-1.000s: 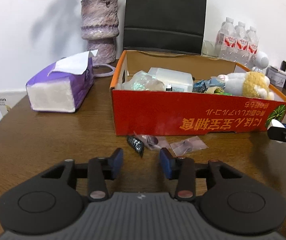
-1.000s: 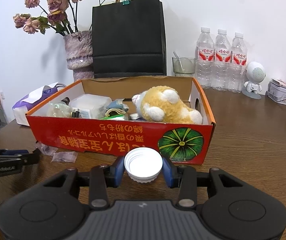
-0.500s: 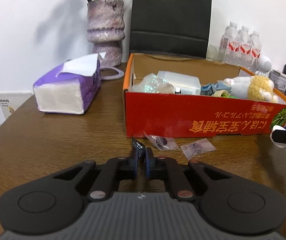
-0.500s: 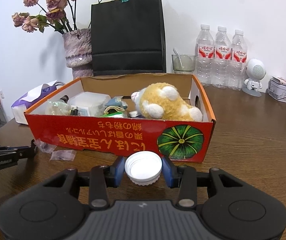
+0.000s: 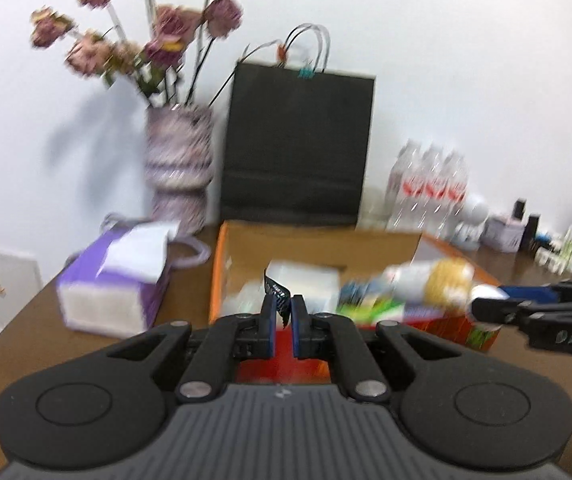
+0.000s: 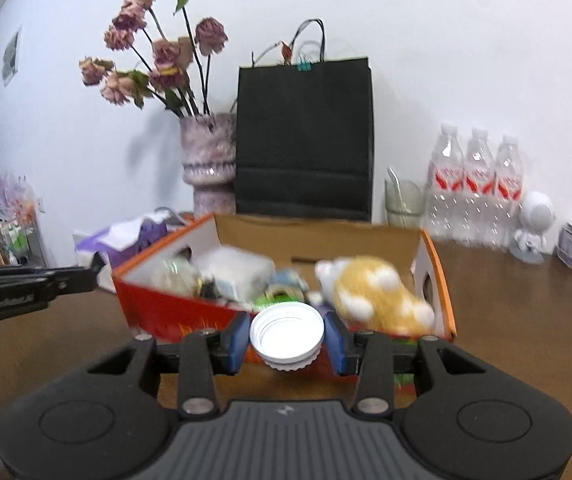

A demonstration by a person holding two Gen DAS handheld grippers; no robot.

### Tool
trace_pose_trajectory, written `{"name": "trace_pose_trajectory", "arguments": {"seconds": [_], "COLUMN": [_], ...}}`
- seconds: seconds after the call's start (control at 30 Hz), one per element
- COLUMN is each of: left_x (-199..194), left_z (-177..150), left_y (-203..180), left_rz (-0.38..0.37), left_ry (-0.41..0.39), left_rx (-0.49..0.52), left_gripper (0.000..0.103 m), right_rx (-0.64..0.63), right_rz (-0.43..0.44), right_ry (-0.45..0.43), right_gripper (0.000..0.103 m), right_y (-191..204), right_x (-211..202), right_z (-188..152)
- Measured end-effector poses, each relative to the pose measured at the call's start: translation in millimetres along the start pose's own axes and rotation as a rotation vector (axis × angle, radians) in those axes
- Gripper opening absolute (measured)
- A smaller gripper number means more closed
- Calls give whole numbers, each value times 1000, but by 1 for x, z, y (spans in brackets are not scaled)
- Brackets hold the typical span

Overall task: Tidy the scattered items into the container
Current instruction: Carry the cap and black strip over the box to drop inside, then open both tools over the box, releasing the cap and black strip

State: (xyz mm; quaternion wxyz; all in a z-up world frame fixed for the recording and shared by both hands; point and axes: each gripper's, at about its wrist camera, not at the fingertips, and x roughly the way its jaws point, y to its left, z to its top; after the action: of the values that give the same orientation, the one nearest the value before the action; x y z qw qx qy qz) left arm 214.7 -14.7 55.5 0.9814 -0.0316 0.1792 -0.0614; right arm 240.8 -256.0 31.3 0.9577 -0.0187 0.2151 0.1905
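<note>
Red cardboard box (image 6: pixel 189 312) lies ahead: left claw (image 5: pixel 281 312) pinches a black sachet (image 5: pixel 277 293), right claw (image 6: pixel 288 338) grips a white lid (image 6: pixel 287 334), both raised to clear its wall.

The left gripper (image 5: pixel 282 312) is held raised and level, its 2 blue-padded fingers pinched nearly together on a small dark packet (image 5: pixel 275 289). The right gripper (image 6: pixel 287 338) is held level too, its 2 fingers clamped against the sides of a white cap (image 6: pixel 287 335).

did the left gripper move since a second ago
Yes. The left gripper has lifted off the table with the black packet, now level with the red box rim.
</note>
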Motion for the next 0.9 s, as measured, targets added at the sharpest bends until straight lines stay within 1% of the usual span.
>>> {"name": "trace_pose_trajectory", "arguments": {"seconds": [0.13,0.27,0.33,0.43,0.57,0.7,0.83,0.87,0.9], "left_x": [23,54,69,92,113,119,115,114,113], "left_z": [19,25,26,25,16,10,10,10,10], "left_y": [-12,-15,-15,-14,-14,-15,-14,-14,-14], "left_rz": [-39,-49,-42,-25,-12,-6,14,19,25], "left_ry": [-26,-4,1,18,64,91,72,66,63], "left_rx": [5,-61,-74,-83,-72,-56,-44,-35,-31], "left_gripper": [8,8,8,8,8,8,9,11,15], "right_rx": [-1,26,44,58,37,39,35,35,36], "right_rz": [-15,-15,-11,-5,-17,-14,-24,-30,-33], "right_ry": [-28,-19,-6,25,62,92,100,100,99], "right_gripper": [39,39,39,39,39,39,39,41,51], "right_y": [1,-3,-6,-9,-12,-14,-13,-13,-13], "right_x": [18,49,64,84,103,110,111,110,109], "right_z": [25,41,44,43,39,35,34,34,34]}}
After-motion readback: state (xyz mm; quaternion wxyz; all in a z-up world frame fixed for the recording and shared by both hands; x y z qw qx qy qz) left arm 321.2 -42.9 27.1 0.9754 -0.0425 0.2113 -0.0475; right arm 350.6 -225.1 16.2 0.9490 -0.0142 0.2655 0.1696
